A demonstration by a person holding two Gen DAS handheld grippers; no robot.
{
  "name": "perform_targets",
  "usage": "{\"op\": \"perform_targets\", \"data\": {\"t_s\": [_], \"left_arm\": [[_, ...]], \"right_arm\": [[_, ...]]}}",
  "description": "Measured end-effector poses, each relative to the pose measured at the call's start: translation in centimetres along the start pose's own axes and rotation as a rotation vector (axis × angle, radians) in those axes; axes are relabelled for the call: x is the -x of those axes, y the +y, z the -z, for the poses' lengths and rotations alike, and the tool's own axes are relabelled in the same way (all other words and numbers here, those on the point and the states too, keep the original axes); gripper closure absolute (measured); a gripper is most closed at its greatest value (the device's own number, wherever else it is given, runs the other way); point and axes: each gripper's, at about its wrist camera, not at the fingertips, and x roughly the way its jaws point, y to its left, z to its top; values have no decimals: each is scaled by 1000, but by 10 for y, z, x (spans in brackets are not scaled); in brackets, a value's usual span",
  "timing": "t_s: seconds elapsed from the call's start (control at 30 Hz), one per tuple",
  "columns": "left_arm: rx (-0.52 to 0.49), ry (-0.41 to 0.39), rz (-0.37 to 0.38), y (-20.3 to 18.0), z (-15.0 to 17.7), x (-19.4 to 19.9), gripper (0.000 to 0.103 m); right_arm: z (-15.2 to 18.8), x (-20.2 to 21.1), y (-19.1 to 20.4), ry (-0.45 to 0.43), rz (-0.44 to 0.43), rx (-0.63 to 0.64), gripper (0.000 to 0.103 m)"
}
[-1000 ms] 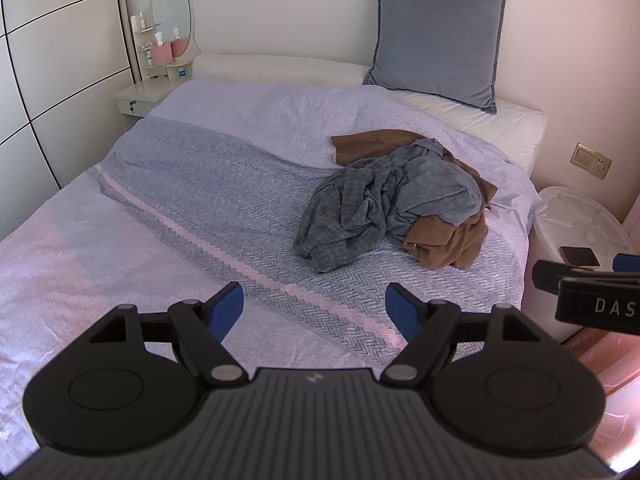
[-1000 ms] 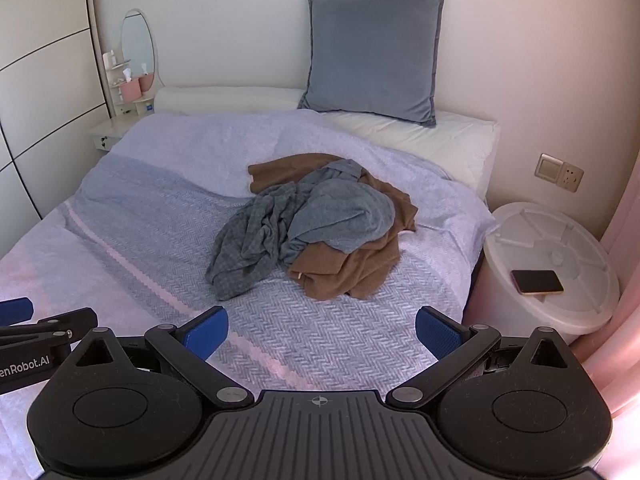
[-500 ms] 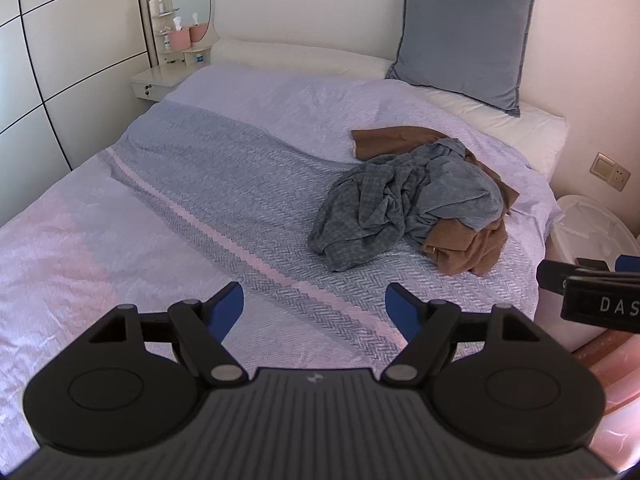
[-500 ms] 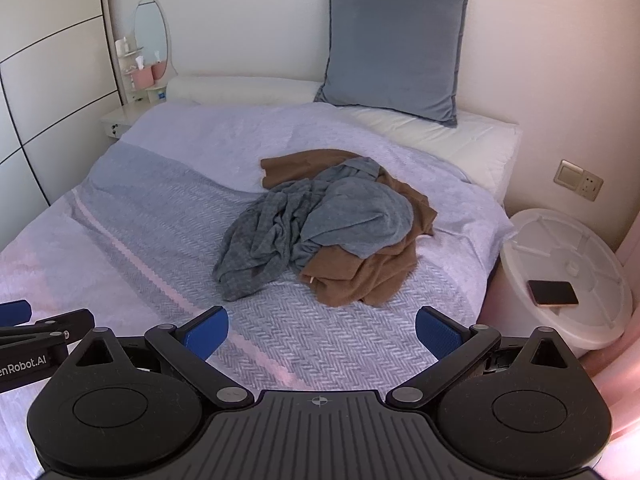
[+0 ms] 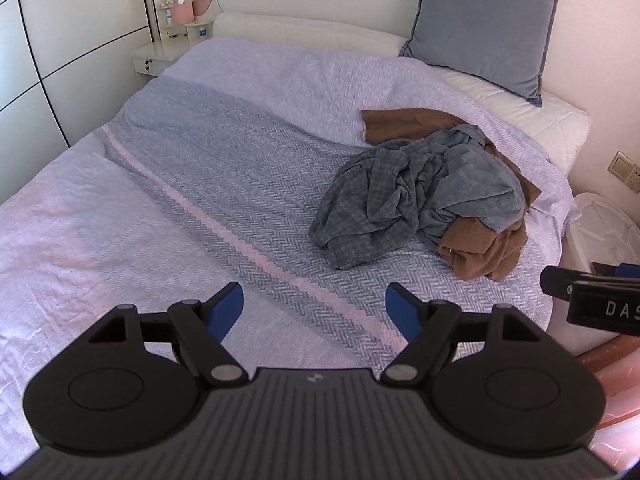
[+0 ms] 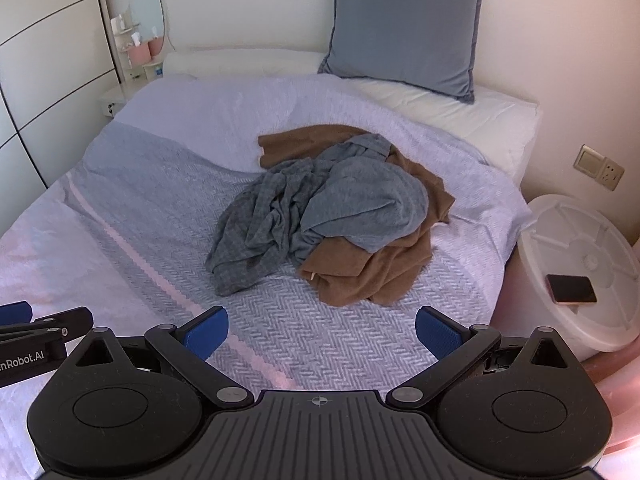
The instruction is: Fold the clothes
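A crumpled grey checked garment (image 5: pixel 408 196) (image 6: pixel 304 216) lies heaped on top of a brown garment (image 5: pixel 480 248) (image 6: pixel 372 268) on the right half of the bed (image 5: pixel 200 200) (image 6: pixel 132 200). My left gripper (image 5: pixel 316 308) hovers open above the bedcover, short of the pile and to its left. My right gripper (image 6: pixel 322 330) is open too, hanging just in front of the pile with nothing between its blue fingers (image 6: pixel 438 334). Each gripper shows at the edge of the other's view.
A grey cushion (image 5: pixel 488 24) (image 6: pixel 404 28) leans on the wall over white pillows (image 6: pixel 448 108). A white round stool (image 6: pixel 580 272) with a phone (image 6: pixel 571 289) stands right of the bed. A bedside shelf (image 5: pixel 160 56) with a mirror and cups is at the far left.
Both grippers have moved forward toward the pile, which now looks larger and nearer. Both stay open. The clothes have not moved.
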Motion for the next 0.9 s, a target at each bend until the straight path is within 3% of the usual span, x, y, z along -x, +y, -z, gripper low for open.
{"op": "perform_targets", "data": {"t_s": [0.27, 0.77, 0.87, 0.9], "left_arm": [[21, 43, -2, -2, -25, -46, 27], [79, 132, 16, -1, -64, -154, 28], [85, 150, 25, -2, -71, -176, 28], [88, 155, 29, -1, -73, -183, 28]], "right_arm": [[-29, -51, -8, 27, -24, -16, 1], [-67, -156, -24, 97, -173, -50, 2], [-76, -182, -24, 110, -188, -38, 33], [-80, -192, -25, 123, -194, -45, 33]]}}
